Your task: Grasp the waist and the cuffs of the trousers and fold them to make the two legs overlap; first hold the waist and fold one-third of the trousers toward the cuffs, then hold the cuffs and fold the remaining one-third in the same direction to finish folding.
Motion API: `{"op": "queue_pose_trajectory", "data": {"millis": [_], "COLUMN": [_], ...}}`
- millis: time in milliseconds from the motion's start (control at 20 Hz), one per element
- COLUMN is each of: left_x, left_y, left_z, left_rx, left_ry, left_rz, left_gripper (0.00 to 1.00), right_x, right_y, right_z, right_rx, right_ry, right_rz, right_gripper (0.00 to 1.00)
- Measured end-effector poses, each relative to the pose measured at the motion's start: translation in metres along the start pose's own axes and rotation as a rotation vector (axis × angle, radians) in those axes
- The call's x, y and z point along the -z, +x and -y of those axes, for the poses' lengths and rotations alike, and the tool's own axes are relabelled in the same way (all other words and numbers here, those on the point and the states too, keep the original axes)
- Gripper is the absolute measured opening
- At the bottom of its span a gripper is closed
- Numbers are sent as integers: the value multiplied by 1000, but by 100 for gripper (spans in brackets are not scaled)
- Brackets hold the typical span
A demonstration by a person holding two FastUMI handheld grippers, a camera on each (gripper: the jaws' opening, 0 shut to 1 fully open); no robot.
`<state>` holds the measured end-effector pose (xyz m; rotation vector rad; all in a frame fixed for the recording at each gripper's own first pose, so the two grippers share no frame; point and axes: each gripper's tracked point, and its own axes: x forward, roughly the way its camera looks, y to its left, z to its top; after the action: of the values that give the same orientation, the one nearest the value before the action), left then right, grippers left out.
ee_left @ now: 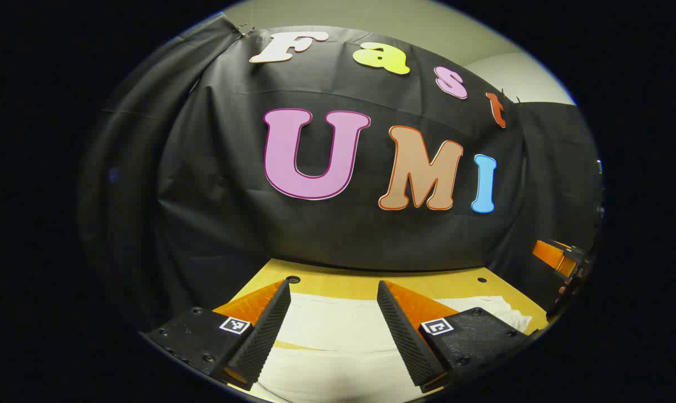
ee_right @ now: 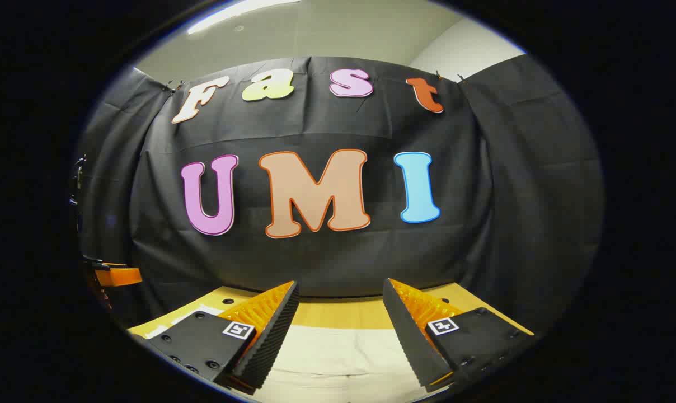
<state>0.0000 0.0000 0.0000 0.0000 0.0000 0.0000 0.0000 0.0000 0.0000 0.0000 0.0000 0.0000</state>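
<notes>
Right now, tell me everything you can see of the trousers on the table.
The trousers are cream-white woven cloth, lying flat and mostly smooth on the yellow wooden table. In the left gripper view a horizontal edge or fold crosses them, and a rumpled end lies toward the right. In the right gripper view they run beneath the spread fingers. Neither the left gripper nor the right gripper grips them.

Trousers [ee_left: 338, 330] spread on the table [ee_left: 427, 282] under my left gripper [ee_left: 333, 291], right gripper [ee_right: 341, 291] alongside, booth wall [ee_right: 338, 252] behind
</notes>
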Motion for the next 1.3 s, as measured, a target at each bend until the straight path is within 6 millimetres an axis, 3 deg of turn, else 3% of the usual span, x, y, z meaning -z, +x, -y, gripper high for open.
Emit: {"op": "queue_pose_trajectory", "data": {"millis": [300, 550, 600, 650, 700, 1300], "left_x": [0, 12, 12, 14, 14, 39], "left_y": [-3, 0, 1, 3, 3, -6], "left_z": [23, 27, 27, 25, 24, -9], "left_rx": [10, -2, -6, -11, -16, -26], "left_ry": [12, 4, 2, -2, -6, 35], "left_rz": [13, -9, -10, -9, -12, -73], "left_gripper": [94, 94, 95, 95, 95, 95], "right_x": [7, 12, 11, 11, 11, 19], "right_y": [10, 10, 10, 9, 9, -16], "right_z": [-6, -2, 0, 2, 4, 28], "right_rx": [-56, -69, -68, -68, -64, 1], "right_ry": [-19, -37, -42, -46, -50, -63], "right_rz": [-26, -35, -35, -35, -33, -59], "right_gripper": [96, 96, 92, 96, 92, 96]}}
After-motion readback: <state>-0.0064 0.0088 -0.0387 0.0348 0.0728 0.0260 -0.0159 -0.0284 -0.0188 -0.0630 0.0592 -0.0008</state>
